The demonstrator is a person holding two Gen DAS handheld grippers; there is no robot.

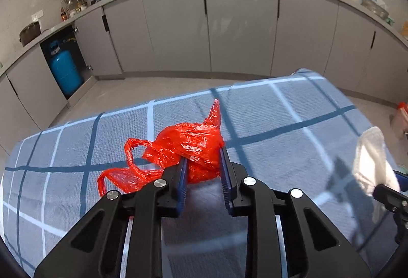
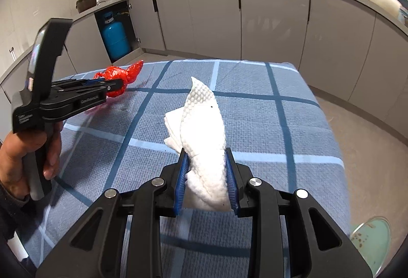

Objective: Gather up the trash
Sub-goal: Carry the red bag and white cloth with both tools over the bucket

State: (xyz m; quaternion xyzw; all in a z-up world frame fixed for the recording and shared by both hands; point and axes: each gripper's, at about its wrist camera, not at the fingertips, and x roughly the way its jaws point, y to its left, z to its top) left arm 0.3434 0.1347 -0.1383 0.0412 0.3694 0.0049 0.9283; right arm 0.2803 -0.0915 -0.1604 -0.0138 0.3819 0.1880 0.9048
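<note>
My left gripper (image 1: 203, 154) is shut on a crumpled red plastic bag (image 1: 187, 144), whose handles trail to the left over the blue checked tablecloth (image 1: 293, 109). In the right wrist view the left gripper (image 2: 119, 85) holds the red bag (image 2: 119, 75) near the table's far left edge. My right gripper (image 2: 207, 153) is shut on a crumpled white paper towel (image 2: 204, 124), held a little above the tablecloth (image 2: 267, 124). The paper towel also shows at the right edge of the left wrist view (image 1: 372, 160).
Grey kitchen cabinets (image 1: 242, 27) run behind the table. A blue gas cylinder (image 1: 63, 71) stands in an open cabinet at the left. A pale green bin or stool (image 2: 372, 239) sits on the floor at the lower right of the table.
</note>
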